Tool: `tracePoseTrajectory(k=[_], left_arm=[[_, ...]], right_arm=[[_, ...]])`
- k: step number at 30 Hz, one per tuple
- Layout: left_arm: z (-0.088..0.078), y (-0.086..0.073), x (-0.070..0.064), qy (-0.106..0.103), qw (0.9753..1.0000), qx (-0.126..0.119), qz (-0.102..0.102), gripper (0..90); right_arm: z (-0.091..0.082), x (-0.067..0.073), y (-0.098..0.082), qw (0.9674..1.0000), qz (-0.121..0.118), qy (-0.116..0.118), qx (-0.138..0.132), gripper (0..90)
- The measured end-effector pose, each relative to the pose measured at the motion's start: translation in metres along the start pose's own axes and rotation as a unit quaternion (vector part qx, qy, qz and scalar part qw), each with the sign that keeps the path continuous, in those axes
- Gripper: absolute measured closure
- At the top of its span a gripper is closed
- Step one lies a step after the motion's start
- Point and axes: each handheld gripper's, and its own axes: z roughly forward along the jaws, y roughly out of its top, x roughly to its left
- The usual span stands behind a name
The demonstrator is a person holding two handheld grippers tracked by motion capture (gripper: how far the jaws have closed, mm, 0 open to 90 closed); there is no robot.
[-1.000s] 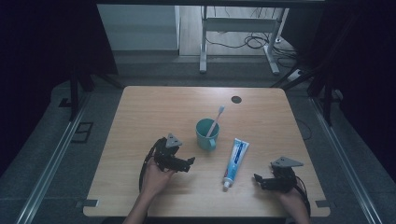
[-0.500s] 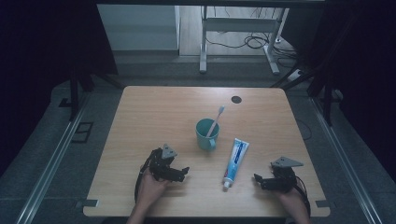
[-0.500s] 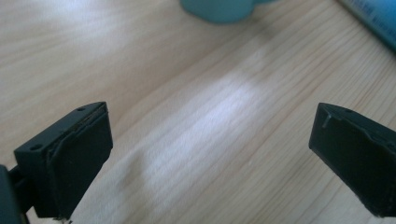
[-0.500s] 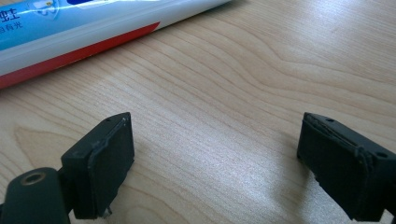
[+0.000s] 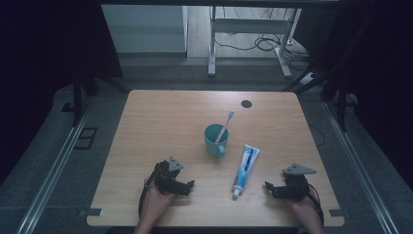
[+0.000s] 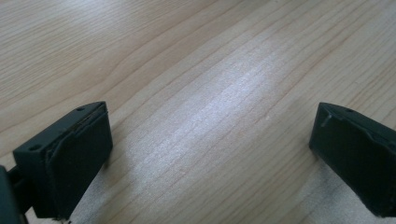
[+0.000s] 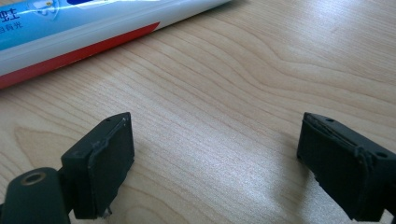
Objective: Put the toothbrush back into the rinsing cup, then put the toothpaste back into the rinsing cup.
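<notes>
The toothpaste tube [image 5: 245, 168] lies flat on the bench [image 5: 160, 122], just beside my right claw [image 5: 271, 188] on its inner side, cap end toward me; in the right gripper view its blue, white and red body [image 7: 93, 28] crosses ahead of the jaws, apart from them. That claw is released, jaws spread over bare wood. My left claw [image 5: 187, 185] rests low on the bench, released too, nothing between its jaws. Beyond the tube, between my claws, stands a teal cup [image 5: 215, 140] with a toothbrush [image 5: 225, 126] leaning in it.

High view looks down over table [image 5: 160, 117]; gripper views skim its wood close up
</notes>
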Motion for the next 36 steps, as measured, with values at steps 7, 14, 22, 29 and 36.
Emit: tracePoseTrajectory(k=[7,14,22,29,36], left_arm=[[0.000,0.000,0.000,0.000,1.0000,0.000,0.000,0.0],[0.000,0.000,0.000,0.000,1.0000,0.000,0.000,0.0],[0.000,0.000,0.000,0.001,1.0000,0.000,-0.001,0.0],[0.000,0.000,0.000,0.001,1.0000,0.000,-0.001,0.0],[0.000,0.000,0.000,0.001,1.0000,0.000,-0.001,0.0]], right_arm=[[0.000,0.000,0.000,1.0000,0.000,0.000,-0.001,12.1],[-0.002,0.000,0.000,1.0000,0.007,-0.001,-0.003,16.6],[-0.006,0.000,0.004,0.9988,0.034,0.034,0.012,16.2],[-0.011,0.003,0.010,0.9993,0.019,0.033,-0.003,32.0],[-0.012,0.008,0.017,0.9990,0.011,0.041,-0.016,39.2]])
